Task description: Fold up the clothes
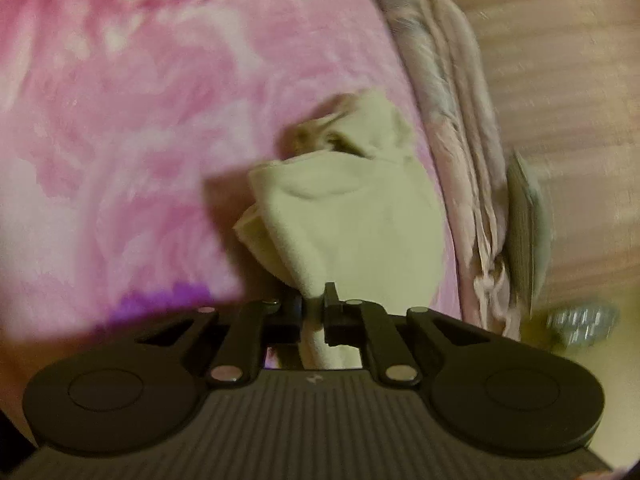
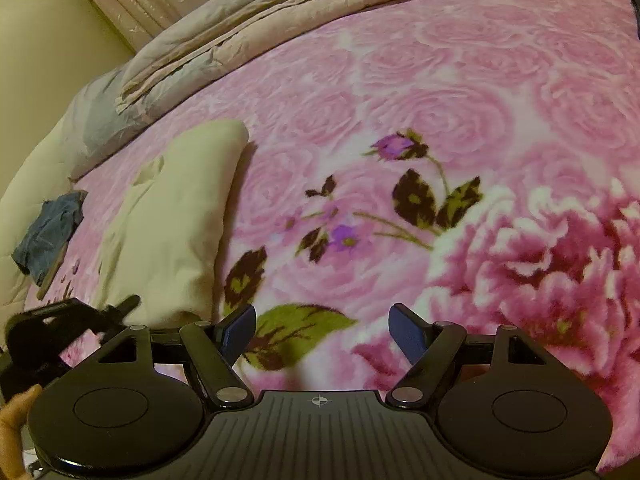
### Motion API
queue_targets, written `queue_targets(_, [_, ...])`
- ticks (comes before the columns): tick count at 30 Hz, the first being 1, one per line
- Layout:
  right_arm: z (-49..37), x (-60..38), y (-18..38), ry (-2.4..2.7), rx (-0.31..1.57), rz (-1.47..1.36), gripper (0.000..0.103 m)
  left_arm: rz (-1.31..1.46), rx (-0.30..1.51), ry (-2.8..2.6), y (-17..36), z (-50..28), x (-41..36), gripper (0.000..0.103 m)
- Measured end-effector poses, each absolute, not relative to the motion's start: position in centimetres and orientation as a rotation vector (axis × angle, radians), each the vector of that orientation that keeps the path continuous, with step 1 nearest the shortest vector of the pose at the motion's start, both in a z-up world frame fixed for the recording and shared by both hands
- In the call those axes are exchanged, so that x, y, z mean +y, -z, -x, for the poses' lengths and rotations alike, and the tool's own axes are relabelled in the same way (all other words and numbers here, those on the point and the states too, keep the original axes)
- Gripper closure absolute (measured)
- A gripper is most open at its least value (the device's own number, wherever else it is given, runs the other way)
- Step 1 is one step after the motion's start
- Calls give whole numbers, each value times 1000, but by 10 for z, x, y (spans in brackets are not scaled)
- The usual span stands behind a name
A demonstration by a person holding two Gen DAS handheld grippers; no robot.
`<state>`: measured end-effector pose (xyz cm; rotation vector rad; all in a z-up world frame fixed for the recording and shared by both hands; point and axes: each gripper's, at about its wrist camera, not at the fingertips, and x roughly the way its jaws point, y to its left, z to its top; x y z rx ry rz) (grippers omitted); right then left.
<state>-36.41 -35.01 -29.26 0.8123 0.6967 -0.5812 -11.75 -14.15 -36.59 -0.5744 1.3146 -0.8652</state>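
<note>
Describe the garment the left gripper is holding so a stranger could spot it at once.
Start at the pink floral blanket covering the bed. Near its left side lies a cream garment, pinched at one end by the left gripper. It is plain and pale, unlike the small blue denim piece beside it.

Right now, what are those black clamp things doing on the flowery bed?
A person is folding clothes with a gripper in each hand. The left gripper has its jaws shut on a cream garment, which lies on the pink blanket. The right gripper is open and empty above the blanket, beside the garment. A small blue garment lies apart near the bed's edge, and a beige quilt is bunched along the far side.
</note>
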Motion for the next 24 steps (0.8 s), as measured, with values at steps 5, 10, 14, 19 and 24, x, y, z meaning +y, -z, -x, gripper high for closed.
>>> queue_targets(5, [367,-347,293,559,702,-825,26,469,1247,977,326,69,-116,98])
queue_targets(10, [356,-337,294,497,732,-825,26,247,1220,1026,318,5,-90,96])
queue_targets(14, [344,-328,295,443,755,-821,26,306,1240,955,329,2,-66,82])
queue_targets(19, [337,-320,297,411,752,-854,26,522,1314,967,346,49,-27,60])
queue_targets(24, [326,-319,297,393,732,-887,26,699,1384,925,373,69,-32,89])
